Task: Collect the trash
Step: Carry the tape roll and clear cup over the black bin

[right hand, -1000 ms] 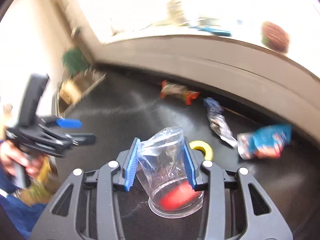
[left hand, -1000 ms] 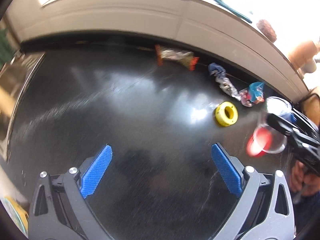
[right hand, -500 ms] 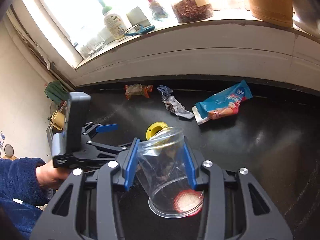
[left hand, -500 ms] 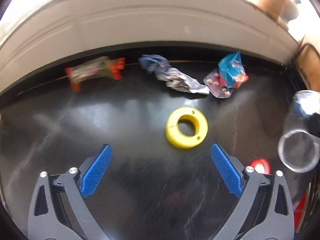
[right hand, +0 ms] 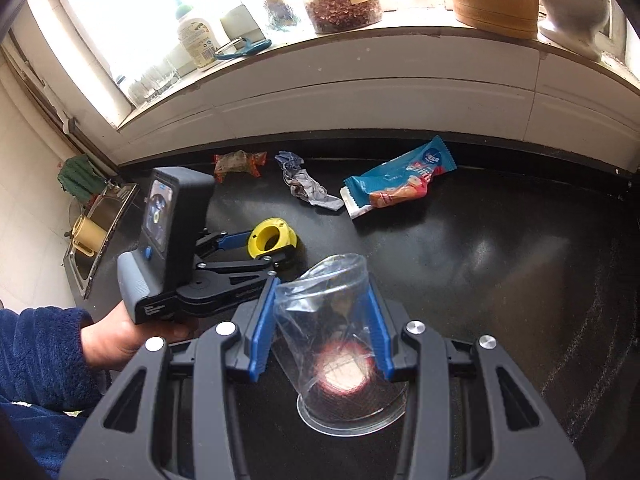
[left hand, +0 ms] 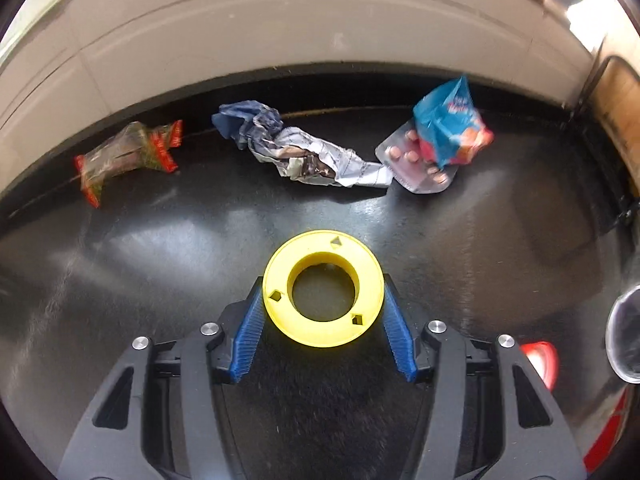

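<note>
My left gripper is closed around a yellow plastic ring on the black countertop; its blue pads touch both sides. The ring also shows in the right wrist view, held by the left gripper. My right gripper is shut on a clear plastic cup, squeezed, rim toward the camera. The cup's edge shows in the left wrist view. A red-ended wrapper, a crumpled grey wrapper and a blue snack packet lie by the back wall.
A white tiled ledge runs behind the counter, with bottles, jars and a wooden container on the sill. A steel sink with a yellow cup sits at the left. The wrappers also show in the right wrist view: red-ended, grey, blue.
My left gripper moved forward to the yellow ring and closed on it. My right gripper kept hold of the clear cup and shifted slightly.
</note>
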A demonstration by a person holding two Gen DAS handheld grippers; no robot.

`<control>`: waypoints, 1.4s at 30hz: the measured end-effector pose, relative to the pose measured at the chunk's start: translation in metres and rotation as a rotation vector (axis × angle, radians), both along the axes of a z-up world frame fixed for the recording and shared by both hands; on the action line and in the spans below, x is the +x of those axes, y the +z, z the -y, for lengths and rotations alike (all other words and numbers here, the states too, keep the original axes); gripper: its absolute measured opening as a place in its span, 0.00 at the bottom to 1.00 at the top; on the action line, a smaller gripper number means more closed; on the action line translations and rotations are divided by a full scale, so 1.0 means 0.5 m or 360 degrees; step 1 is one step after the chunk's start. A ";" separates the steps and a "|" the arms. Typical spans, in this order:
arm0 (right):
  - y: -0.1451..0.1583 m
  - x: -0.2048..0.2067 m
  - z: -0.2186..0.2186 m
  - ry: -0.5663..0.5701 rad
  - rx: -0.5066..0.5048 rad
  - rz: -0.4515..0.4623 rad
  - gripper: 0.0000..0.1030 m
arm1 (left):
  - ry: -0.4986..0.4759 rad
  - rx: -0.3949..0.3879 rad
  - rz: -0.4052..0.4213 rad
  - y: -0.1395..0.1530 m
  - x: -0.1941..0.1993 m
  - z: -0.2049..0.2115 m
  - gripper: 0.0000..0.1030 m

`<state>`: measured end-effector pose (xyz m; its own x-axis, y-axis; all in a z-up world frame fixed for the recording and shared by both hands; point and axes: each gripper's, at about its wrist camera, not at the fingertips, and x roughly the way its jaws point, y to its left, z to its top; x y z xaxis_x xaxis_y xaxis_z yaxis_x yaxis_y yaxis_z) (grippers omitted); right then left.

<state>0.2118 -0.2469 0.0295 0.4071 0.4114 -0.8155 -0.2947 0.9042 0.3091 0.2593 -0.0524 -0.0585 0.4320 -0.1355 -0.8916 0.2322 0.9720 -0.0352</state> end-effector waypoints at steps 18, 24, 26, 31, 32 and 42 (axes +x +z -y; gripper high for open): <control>0.052 -0.049 -0.061 0.0108 -0.0240 -0.0028 0.40 | 0.0428 -0.0030 -0.0053 0.176 -0.252 -0.144 0.53; 0.056 -0.067 -0.092 0.0273 -0.0217 -0.0010 0.40 | 0.0606 -0.0029 -0.0028 0.188 -0.328 -0.168 0.53; 0.056 -0.080 -0.115 0.0357 -0.0266 0.0008 0.40 | 0.0681 -0.0057 -0.0009 0.196 -0.358 -0.187 0.53; 0.054 -0.136 -0.226 0.0576 -0.0321 0.0034 0.40 | 0.0823 -0.0084 0.0066 0.211 -0.445 -0.270 0.53; 0.051 -0.150 -0.260 0.0635 -0.0326 0.0047 0.40 | 0.0865 -0.0089 0.0084 0.209 -0.474 -0.303 0.53; -0.060 -0.398 -0.761 0.1450 -0.0183 -0.0217 0.40 | 0.1563 -0.0154 0.0018 0.088 -0.839 -0.642 0.53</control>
